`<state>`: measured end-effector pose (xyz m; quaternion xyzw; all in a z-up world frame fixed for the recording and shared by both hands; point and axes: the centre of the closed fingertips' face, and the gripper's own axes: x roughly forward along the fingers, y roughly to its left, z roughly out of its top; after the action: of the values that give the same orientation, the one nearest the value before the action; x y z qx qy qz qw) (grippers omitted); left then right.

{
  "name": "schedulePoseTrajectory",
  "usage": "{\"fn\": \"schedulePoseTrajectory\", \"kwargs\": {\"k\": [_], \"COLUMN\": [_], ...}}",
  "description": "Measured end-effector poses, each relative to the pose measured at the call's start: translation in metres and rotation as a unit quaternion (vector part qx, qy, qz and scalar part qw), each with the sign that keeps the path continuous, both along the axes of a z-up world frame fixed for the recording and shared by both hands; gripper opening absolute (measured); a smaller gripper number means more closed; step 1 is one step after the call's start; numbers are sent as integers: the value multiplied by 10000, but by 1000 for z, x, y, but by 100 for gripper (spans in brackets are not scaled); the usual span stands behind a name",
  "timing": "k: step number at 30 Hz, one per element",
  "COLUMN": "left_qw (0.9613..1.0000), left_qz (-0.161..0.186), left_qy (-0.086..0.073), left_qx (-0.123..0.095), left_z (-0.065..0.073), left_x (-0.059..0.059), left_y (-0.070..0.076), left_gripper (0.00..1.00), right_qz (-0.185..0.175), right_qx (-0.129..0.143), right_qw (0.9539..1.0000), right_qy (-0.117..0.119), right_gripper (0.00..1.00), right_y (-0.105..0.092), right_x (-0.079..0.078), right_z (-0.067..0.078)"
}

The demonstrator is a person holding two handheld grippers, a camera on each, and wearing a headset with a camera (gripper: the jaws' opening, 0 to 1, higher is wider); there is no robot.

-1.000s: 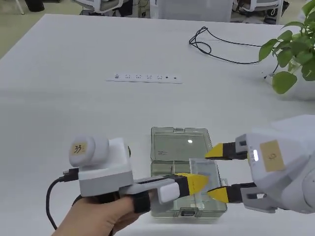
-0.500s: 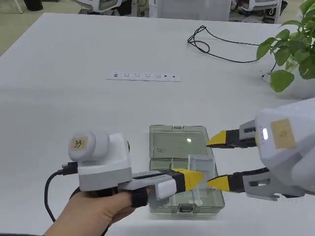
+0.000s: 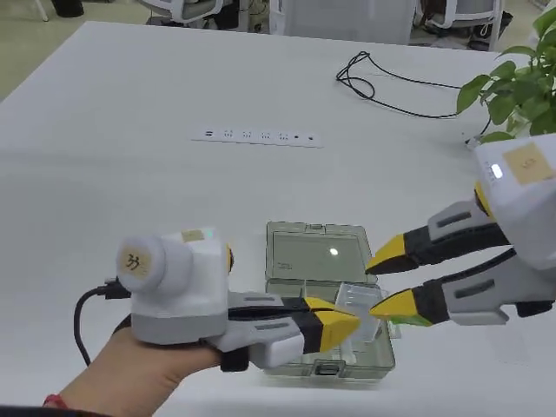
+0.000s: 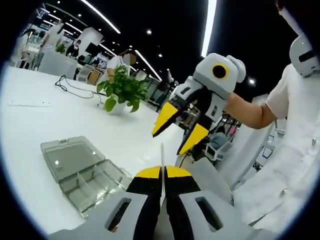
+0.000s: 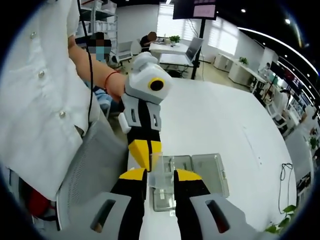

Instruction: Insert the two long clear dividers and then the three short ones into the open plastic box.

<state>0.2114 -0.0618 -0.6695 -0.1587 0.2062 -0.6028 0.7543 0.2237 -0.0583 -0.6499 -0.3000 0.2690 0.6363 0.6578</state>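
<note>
Left gripper [image 3: 340, 320]: nearest, in the person's hand [image 3: 148, 378] over the near table edge; its yellow-tipped jaws are clenched on a small clear plastic divider [image 3: 354, 296], seen edge-on in the left gripper view.
Right gripper [image 3: 368, 288]: jaws spread, one on each side of that divider, not clamped on it.
Divider: held in the air just above the box's tray [image 3: 287, 369], not seated.
Box: open translucent grey-green plastic box [image 3: 300, 256] close to the near edge of the white table [image 3: 130, 104], lid [image 3: 330, 248] laid flat behind the tray.
Progress: clear partitions [image 4: 94, 175] already stand in the tray, their number unclear; judged mid-task, with the held piece, probably a short one, left to slot in.
Farther back: white power strip [image 3: 256, 136], black cable [image 3: 382, 82], green plant [image 3: 512, 87] at the right edge.
</note>
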Motion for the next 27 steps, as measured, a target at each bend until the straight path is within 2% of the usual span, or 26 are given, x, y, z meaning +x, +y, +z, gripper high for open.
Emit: {"fn": "schedulePoseTrajectory", "kwargs": {"k": [4, 6, 9, 15, 27], "left_qw": [9988, 9973, 9957, 9941, 9932], "left_qz": [-232, -326, -447, -517, -562], "left_qy": [-428, -663, -816, -956, -1023], "left_qx": [50, -25, 11, -6, 28], "left_z": [4, 8, 9, 11, 9], "left_x": [-7, -10, -14, -17, -21], "left_y": [0, -1, 0, 1, 3], "left_gripper": [0, 0, 0, 0, 0], "right_qz": [313, 413, 557, 753, 1024], "right_qx": [-15, 11, -31, -103, -172], "right_qw": [9992, 9984, 9970, 9945, 9904], "right_qy": [238, 399, 532, 718, 916], "right_gripper": [19, 17, 16, 11, 4], "right_y": [3, 6, 8, 12, 16], "right_x": [-10, -15, -21, -30, -39], "right_z": [-1, 0, -2, -4, -9]}}
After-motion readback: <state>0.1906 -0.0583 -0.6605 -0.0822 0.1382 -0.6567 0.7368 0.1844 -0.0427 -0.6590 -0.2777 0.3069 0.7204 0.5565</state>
